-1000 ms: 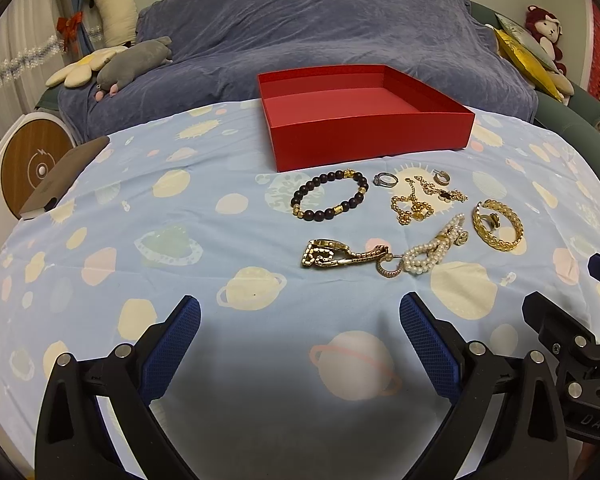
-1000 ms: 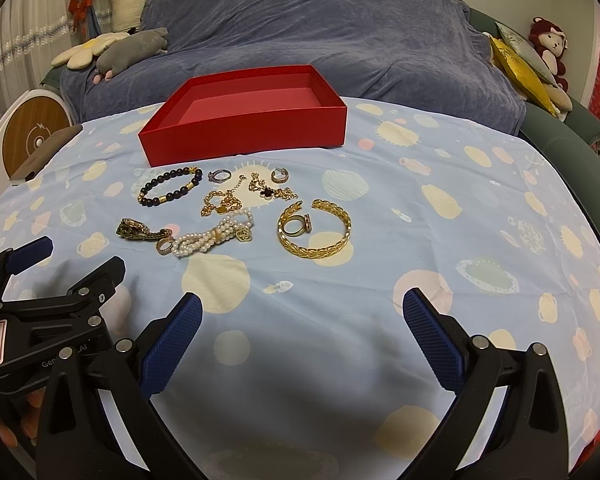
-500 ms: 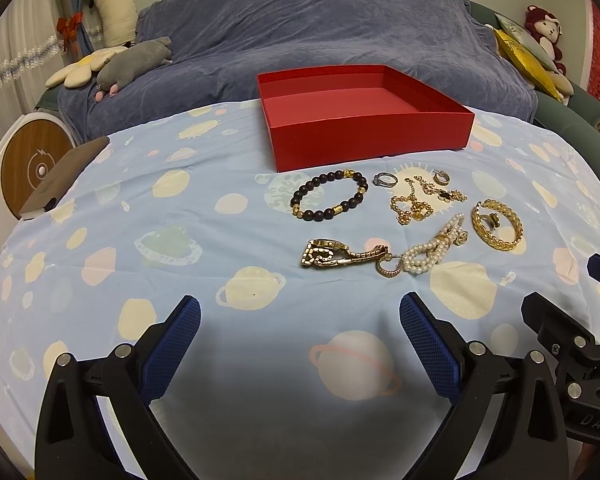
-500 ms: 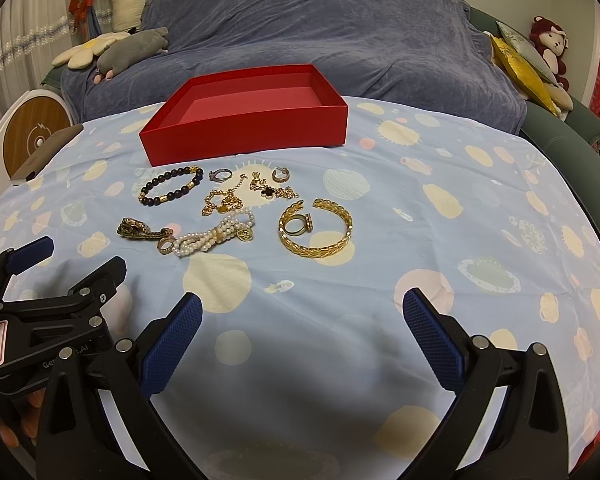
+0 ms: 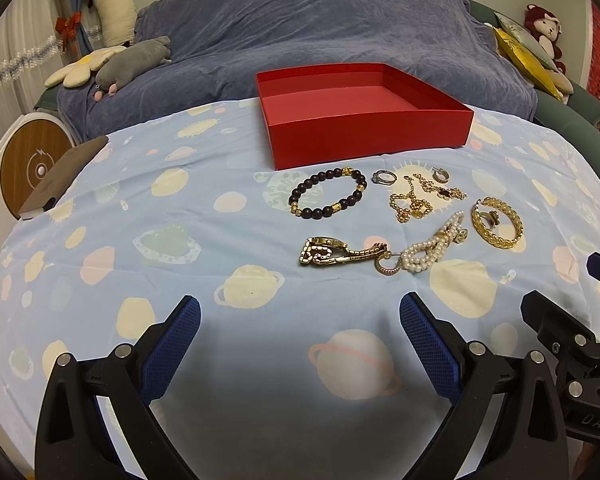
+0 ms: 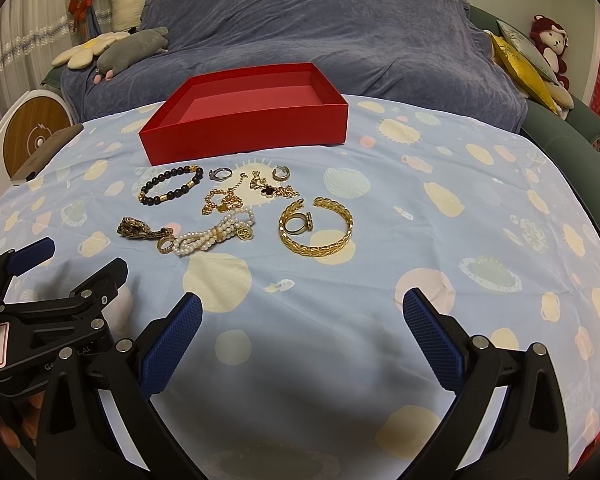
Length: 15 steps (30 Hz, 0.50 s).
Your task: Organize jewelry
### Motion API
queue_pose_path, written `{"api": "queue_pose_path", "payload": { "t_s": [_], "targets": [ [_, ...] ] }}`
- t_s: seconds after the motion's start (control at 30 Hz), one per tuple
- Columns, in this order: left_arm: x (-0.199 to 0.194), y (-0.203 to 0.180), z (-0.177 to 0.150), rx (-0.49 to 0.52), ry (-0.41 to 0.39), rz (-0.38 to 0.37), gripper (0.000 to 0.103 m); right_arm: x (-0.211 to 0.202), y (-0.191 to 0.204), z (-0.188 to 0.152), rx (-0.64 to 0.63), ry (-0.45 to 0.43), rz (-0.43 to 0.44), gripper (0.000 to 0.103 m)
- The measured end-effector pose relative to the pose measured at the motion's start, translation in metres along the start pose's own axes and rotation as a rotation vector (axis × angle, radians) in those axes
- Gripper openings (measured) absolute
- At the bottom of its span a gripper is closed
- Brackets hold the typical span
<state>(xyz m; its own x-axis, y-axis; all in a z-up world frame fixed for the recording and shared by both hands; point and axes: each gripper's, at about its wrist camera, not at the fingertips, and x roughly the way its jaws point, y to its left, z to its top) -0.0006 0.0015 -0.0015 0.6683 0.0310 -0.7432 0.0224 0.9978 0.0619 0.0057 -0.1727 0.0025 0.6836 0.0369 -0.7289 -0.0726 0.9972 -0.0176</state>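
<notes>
**Jewelry lay loose on the cloth, red box stood empty**

Both tools hung apart from the pieces, holding nothing: the left gripper had its jaws spread wide, and so did the right gripper, which stood just beside it at 3 o'clock.

The jewelry sat in 1 cluster just in front of the red box, at 12 o'clock from the right gripper and 1 o'clock from the left. The beaded bracelet looked stiff enough to pinch across its ring of beads. The gold cuff seemed rigid, hard and probably slippery; a grip across its band would likely suit, though a ring lay inside it and might ride along. The pearl strand and the gold chain looked limp and light, likely to dangle and snag neighbours, so a bunched part was the safer hold. The silver ring was small and sat flat, a hard target.

The tablecloth, pale blue with planets, looked soft and could wrinkle under a pinch. At 12 o'clock behind the box, a sofa under a blue cover carried plush toys.
</notes>
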Motion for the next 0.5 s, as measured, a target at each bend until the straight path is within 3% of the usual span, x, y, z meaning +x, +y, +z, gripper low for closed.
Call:
{"api": "queue_pose_path", "payload": {
  "t_s": [0.5],
  "targets": [
    [0.0006, -0.0005, -0.0004, 0.000, 0.001, 0.001, 0.098, 0.0003, 0.0006, -0.0017, 0.001, 0.002, 0.004, 0.098]
  ]
}}
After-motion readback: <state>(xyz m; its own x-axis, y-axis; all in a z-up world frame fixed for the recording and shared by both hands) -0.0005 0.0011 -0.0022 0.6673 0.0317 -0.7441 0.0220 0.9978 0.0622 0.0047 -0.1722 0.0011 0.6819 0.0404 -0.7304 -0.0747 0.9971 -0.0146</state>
